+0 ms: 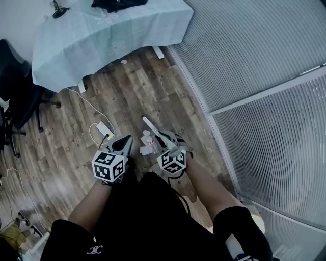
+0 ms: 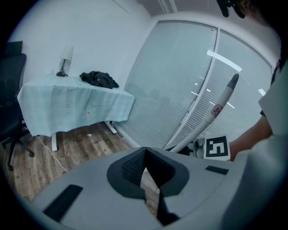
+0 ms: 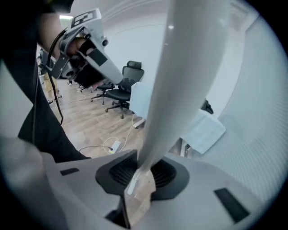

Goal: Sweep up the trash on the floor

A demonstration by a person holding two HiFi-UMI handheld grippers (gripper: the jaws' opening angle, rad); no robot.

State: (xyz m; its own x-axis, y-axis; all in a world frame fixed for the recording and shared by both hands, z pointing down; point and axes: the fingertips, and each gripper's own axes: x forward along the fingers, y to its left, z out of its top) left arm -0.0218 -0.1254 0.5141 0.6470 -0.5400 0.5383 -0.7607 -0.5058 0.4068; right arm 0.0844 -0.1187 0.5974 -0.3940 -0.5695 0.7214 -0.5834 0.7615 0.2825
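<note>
My right gripper is shut on a white broom handle. In the right gripper view the handle rises steeply from between the dark pads. The broom's head is hidden. Small white scraps of trash lie on the wooden floor just ahead of both grippers. My left gripper hangs beside the right one with its jaws together at the tips and nothing between them. The left gripper view also catches the handle with its grey end.
A table under a pale blue cloth stands ahead, with black clothing on it. A black office chair is at the left. A white power strip and its cables lie on the floor. A blinds-covered glass wall runs along the right.
</note>
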